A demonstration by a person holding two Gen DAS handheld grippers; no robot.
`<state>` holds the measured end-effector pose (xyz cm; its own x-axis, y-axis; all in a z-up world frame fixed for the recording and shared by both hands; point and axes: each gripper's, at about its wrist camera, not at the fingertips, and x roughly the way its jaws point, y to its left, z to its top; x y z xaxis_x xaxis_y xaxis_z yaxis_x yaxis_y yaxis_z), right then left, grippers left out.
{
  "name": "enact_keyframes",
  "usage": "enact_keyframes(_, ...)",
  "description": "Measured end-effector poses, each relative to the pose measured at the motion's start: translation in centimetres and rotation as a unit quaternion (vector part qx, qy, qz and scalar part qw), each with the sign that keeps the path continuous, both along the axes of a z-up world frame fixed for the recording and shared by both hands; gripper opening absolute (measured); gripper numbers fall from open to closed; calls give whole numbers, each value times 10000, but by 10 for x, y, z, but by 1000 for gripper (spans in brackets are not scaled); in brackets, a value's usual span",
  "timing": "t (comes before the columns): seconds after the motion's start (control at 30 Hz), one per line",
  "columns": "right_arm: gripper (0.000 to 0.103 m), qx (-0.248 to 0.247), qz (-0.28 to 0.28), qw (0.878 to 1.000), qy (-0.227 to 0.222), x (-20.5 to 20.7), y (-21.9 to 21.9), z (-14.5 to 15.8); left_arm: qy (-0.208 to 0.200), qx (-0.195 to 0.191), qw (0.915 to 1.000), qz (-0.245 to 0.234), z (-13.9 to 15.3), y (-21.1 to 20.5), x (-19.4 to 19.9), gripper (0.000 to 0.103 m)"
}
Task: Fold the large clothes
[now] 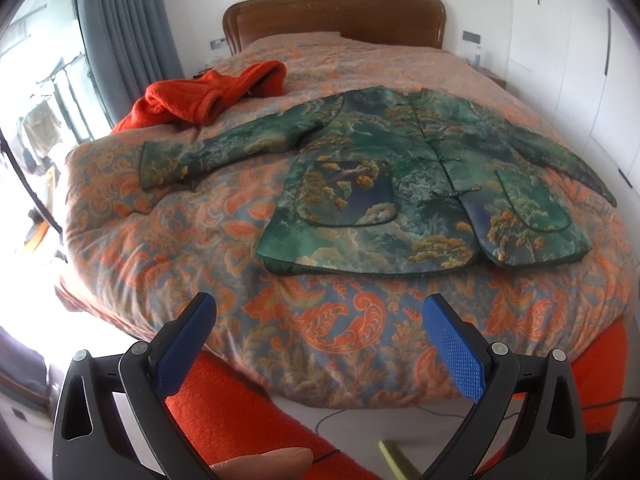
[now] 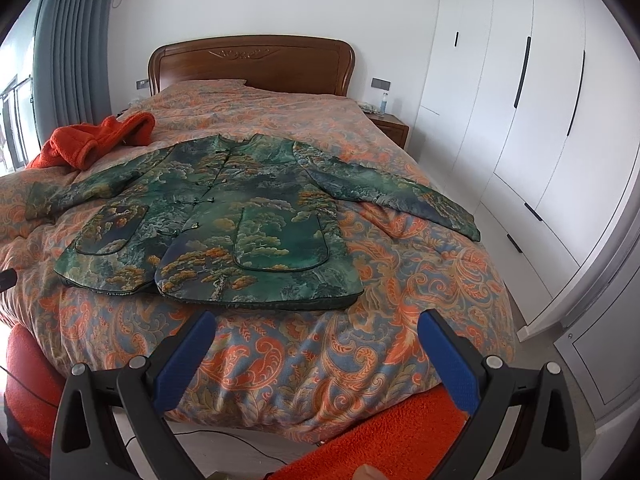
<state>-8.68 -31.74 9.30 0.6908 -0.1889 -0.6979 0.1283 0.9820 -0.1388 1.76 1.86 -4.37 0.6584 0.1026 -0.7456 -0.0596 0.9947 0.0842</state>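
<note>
Clearly padded and soft, the green jacket [image 1: 404, 168] lies flat and buttoned on the bed [image 1: 328, 320]; probably slick, fairly light. Both the left claw [image 1: 320, 312] and right claw [image 2: 318, 330] gape, released, short of the hem; sleeve cuffs look best to pinch.

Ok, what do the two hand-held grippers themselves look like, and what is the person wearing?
Both match. The left hand-held gripper and right hand-held gripper each have two black plastic arms with teardrop cut-outs and grey round pivot caps, tipped by blue pads with a knurled diamond texture. No cable shows on either one. Fuzzy orange fleece clothing shows beneath them.
</note>
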Motion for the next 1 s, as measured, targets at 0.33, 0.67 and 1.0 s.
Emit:
enact_keyframes(0.33, 103, 88, 261, 9996, -56, 3, 0, -1, -4, 106, 9999, 16, -1, 0, 1, 103)
enact_keyframes(0.67, 103, 238, 452, 9986, 121, 3, 6, -12, 120, 417, 9990, 72, -9, 0, 2, 103)
enact_keyframes(1.0, 103, 430, 451, 9980, 93, 7, 3, -15, -26, 67, 10000, 54, -15, 7, -1, 103)
